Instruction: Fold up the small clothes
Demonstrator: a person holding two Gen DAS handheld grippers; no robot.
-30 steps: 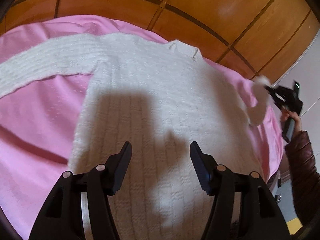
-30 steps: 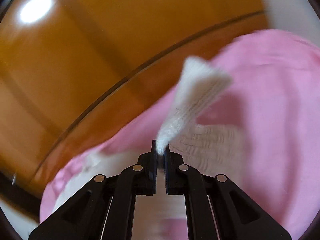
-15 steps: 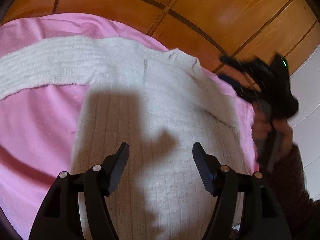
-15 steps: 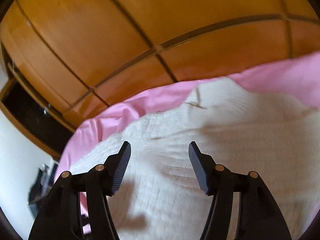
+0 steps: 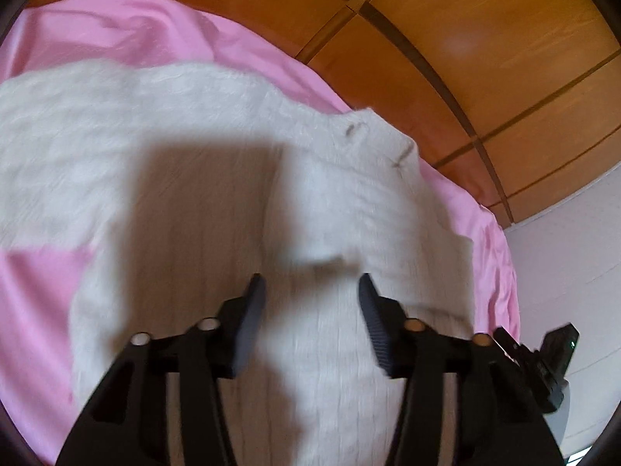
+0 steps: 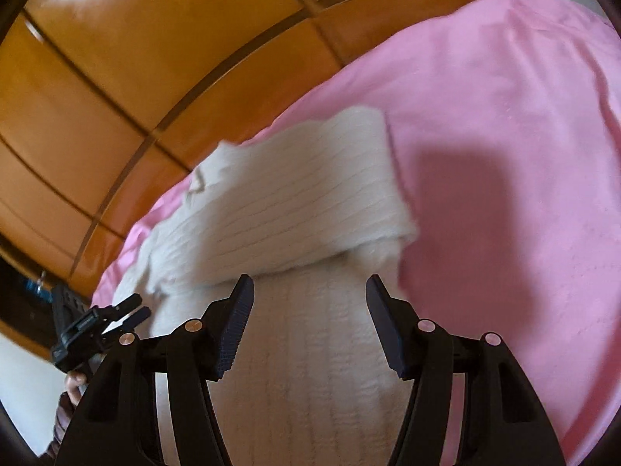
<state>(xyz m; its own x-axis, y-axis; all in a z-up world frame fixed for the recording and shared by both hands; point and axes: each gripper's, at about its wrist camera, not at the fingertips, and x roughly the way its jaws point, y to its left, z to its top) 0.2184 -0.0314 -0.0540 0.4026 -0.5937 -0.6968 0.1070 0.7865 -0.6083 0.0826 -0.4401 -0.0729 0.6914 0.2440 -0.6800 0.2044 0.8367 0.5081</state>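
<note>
White ribbed knit sweater (image 5: 217,194) spread flat on pink bedsheet (image 6: 504,124), collar toward far wooden panelled wall (image 5: 485,58), one sleeve (image 6: 302,194) folded across the body. Left tongs (image 5: 308,322) and right tongs (image 6: 310,318) both spread wide, gripping nothing, just above the near sweater body.

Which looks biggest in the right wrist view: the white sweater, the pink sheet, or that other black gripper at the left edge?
1. Pink sheet and white knit sweater: too close to rank; the sweater lies nearer the camera.
2. Left gripper: clearly smallest, though partly cut off.
</note>
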